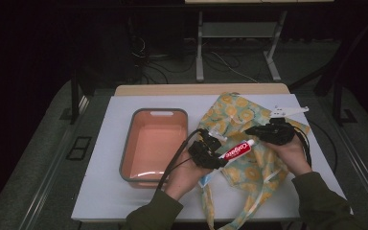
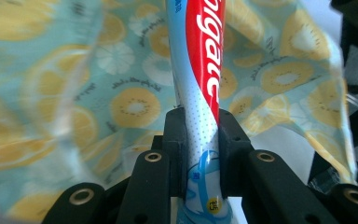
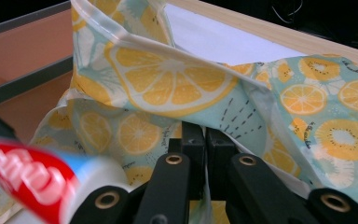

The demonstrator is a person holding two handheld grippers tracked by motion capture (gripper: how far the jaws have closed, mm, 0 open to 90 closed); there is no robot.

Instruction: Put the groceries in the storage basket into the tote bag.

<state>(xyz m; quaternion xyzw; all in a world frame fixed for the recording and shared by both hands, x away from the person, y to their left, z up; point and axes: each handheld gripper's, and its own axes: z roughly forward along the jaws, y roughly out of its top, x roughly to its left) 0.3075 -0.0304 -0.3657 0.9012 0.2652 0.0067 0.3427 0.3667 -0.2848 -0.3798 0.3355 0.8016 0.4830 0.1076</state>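
A: Looking down from the high view, where is there room on the white table top (image 1: 105, 191)?

B: Bare board runs along the 9 o'clock edge and the near edge at 6. The salmon tub (image 1: 154, 143) sits left of centre, and the lemon-print bag (image 1: 239, 115) spreads from the centre out to 3 o'clock, its strap trailing past the near edge.

A: And the grippers there?

B: The left gripper (image 1: 210, 152) sits just right of the tub, with the Colgate toothpaste tube (image 1: 236, 150) sticking out toward 2 o'clock over the bag. The right gripper (image 1: 272, 132) rests on the bag near 3 o'clock.

A: The left gripper view?

B: The left gripper's jaws are clamped on the tube (image 2: 200, 93) near its lower end; the tube runs straight up to 12 o'clock, with bag fabric (image 2: 121, 93) behind it.

A: The right gripper view?

B: The right gripper's jaws are pressed together, pinching the bag's fabric (image 3: 177, 88), which rises toward 12. The toothpaste tube (image 3: 32, 182) crosses at 8 o'clock, and the tub wall (image 3: 23, 60) stands at 10.
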